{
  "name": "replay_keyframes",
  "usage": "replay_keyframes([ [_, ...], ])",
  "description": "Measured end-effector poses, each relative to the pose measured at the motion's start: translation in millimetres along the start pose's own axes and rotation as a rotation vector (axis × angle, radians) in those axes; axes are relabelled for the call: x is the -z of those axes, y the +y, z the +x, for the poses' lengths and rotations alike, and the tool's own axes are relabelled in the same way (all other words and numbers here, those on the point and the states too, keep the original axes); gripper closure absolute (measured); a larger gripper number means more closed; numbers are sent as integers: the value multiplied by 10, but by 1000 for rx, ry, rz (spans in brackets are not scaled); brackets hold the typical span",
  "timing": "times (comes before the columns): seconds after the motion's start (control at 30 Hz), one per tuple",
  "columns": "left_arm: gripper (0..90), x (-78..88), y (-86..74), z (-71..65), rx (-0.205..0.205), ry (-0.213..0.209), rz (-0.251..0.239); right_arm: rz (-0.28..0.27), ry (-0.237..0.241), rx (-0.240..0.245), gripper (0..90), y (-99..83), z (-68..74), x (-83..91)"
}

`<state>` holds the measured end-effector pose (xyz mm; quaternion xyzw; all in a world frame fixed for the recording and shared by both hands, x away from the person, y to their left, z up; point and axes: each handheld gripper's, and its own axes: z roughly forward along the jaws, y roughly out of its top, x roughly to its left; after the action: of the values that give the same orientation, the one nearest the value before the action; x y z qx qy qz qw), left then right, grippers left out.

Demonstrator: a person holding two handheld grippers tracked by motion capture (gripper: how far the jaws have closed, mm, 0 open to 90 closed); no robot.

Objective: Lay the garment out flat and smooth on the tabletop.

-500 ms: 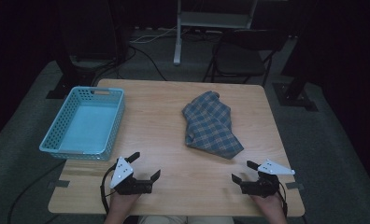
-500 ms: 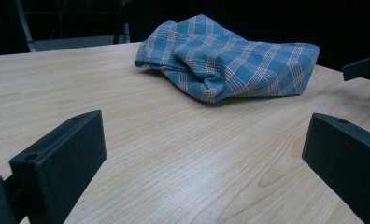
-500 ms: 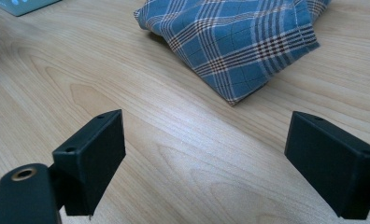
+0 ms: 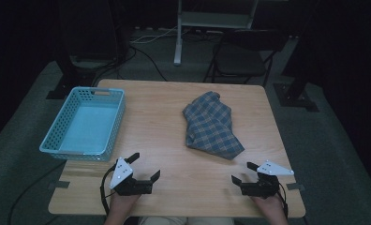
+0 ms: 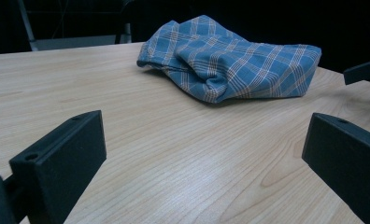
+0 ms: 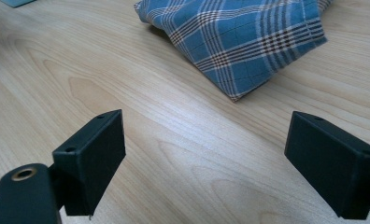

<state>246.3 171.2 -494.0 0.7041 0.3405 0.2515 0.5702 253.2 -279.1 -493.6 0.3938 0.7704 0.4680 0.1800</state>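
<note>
Nothing moved since before: crumpled blue plaid cloth (image 4: 211, 125) on table (image 4: 155, 117).

Right gripper (image 6: 206, 154) jaws spread wide over table (image 6: 127, 84), facing plaid cloth (image 6: 248, 37)

Nothing has shifted — both grippers, left gripper (image 4: 144, 167) and right gripper (image 4: 245, 172), rest unmoved.

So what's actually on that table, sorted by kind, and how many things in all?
Checked cloth: 1
Basket: 1, light blue, nothing inside
Hand-held grippers: 2, the left gripper and the right gripper, both with jaws open and holding nothing
Total: 4
</note>
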Motion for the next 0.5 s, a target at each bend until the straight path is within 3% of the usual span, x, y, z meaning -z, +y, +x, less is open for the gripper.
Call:
replay_keyframes([
  [0.3, 3, -4, 1, -25, -24, -6, 0, -2, -2, -23, 135, 10, -18, 24],
  [0.5, 3, -5, 1, -25, -25, -14, -1, 24, 44, -27, 136, 29, 45, 30],
])
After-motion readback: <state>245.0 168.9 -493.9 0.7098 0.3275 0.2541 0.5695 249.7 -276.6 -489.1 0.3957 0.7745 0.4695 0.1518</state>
